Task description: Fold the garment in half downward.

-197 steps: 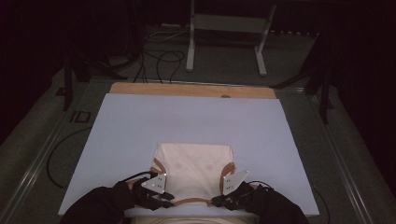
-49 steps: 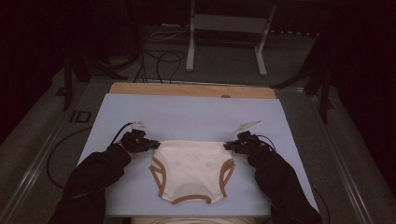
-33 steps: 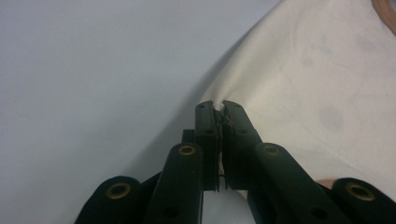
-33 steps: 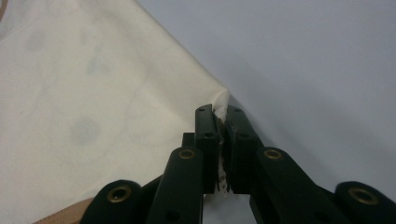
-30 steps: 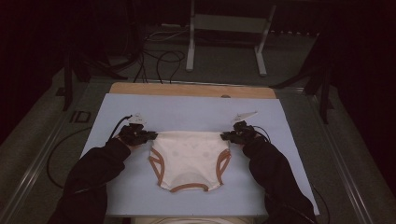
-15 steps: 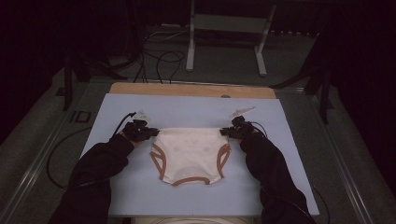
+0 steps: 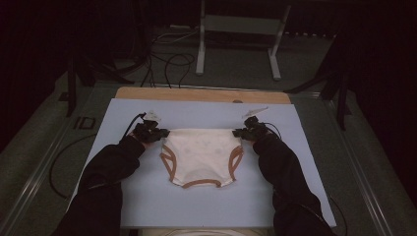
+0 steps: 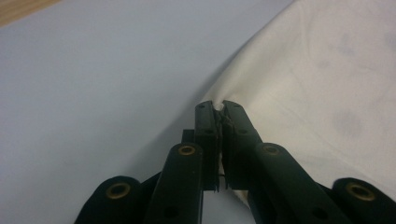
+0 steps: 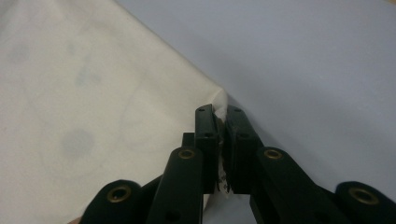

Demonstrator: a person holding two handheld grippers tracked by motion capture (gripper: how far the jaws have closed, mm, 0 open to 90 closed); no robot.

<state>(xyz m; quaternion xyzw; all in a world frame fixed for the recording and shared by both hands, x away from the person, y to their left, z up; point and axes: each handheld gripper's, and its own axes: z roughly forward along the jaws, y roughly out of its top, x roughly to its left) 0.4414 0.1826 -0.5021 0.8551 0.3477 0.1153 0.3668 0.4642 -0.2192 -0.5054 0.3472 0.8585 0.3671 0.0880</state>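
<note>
Fingers of both grippers are clamped on cloth: in the high view the left gripper (image 7: 156, 132) and the right gripper (image 7: 244, 132) each pinch one waistband corner of the cream cotton briefs with tan-brown leg trim (image 7: 200, 156). The briefs lie spread flat near the middle of the pale blue table mat (image 7: 113, 196), waistband away from the person. Compared with the earlier high pictures, the garment has been drawn from the near edge out toward the centre, and over the last second it has crept a little farther forward and looks stretched smoother. I judge the laying-out is nearly finished, with release or a fold likely next.

From the left gripper view, its jaws are shut tight with a nub of cream fabric (image 8: 327, 84) bunched between the tips, a detail too small to read from above.

From the right gripper view, the same holds: jaws closed, the fabric corner (image 9: 93, 93) poking up between them, faint grey spots visible on the cloth.
</note>
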